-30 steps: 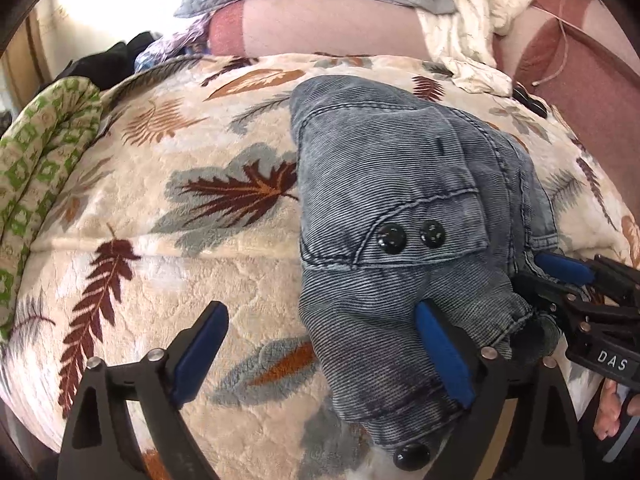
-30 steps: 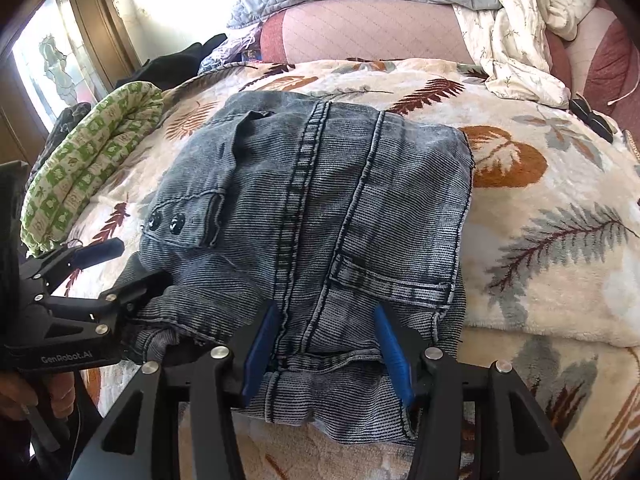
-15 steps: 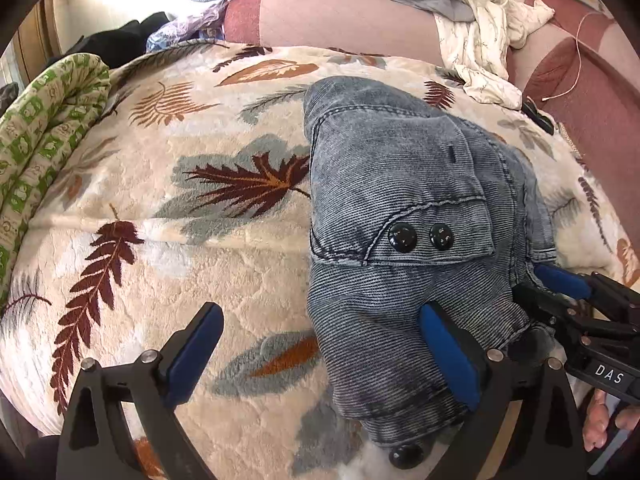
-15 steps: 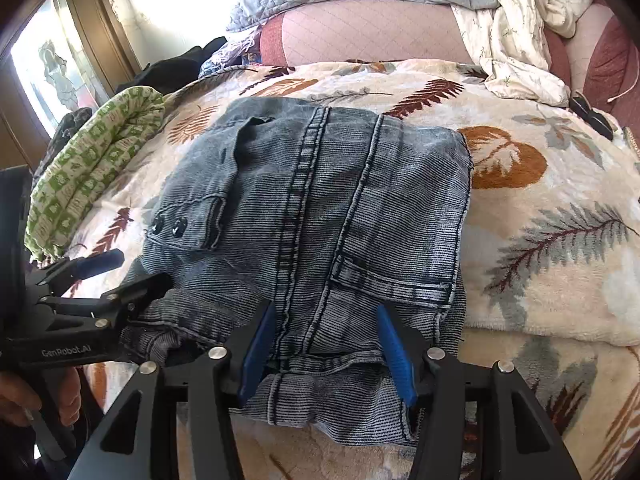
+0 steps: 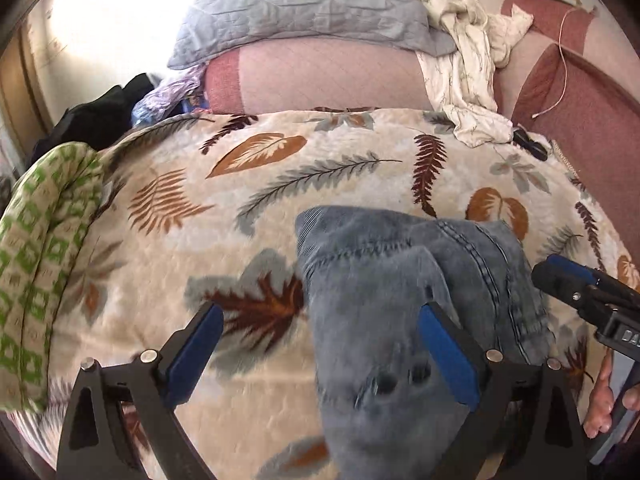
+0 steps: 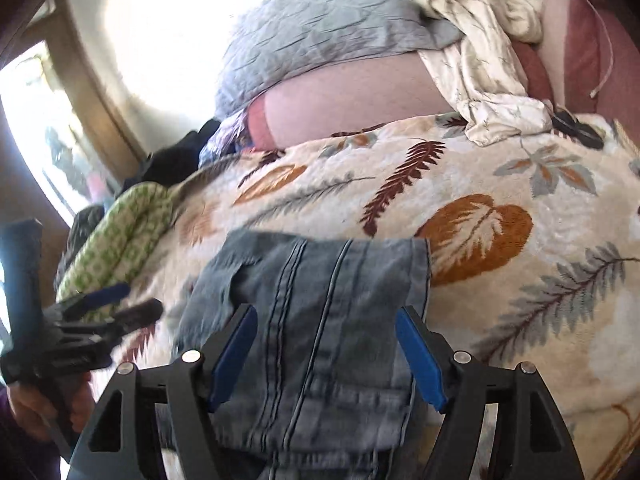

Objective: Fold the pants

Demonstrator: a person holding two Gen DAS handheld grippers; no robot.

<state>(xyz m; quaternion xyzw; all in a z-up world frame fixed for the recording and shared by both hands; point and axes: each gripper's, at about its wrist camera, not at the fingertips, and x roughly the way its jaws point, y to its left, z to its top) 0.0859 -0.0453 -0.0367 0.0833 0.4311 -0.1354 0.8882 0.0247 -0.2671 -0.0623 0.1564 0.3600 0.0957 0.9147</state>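
The blue-grey denim pants (image 5: 384,304) lie folded in a compact bundle on the leaf-patterned blanket (image 5: 280,168); they also show in the right wrist view (image 6: 320,312). My left gripper (image 5: 320,352) is open, above the bundle's left edge, its right pad over the denim, its left pad over bare blanket. My right gripper (image 6: 326,356) is open, jaws wide, straddling the bundle's near end. Each gripper shows in the other's view, the right (image 5: 576,284) and the left (image 6: 112,304). The near edge of the pants is hidden by the grippers.
A green patterned cloth (image 5: 44,248) lies along the blanket's left edge. A grey quilted pillow (image 5: 304,8) and a white crumpled garment (image 5: 468,68) lie at the back on a pink bolster (image 5: 332,76). A small black object (image 5: 530,146) lies at the far right.
Both grippers have pulled back and tilted upward, so the pants sit lower in both views. The right gripper's jaws have opened wider. The pants stay on the blanket.
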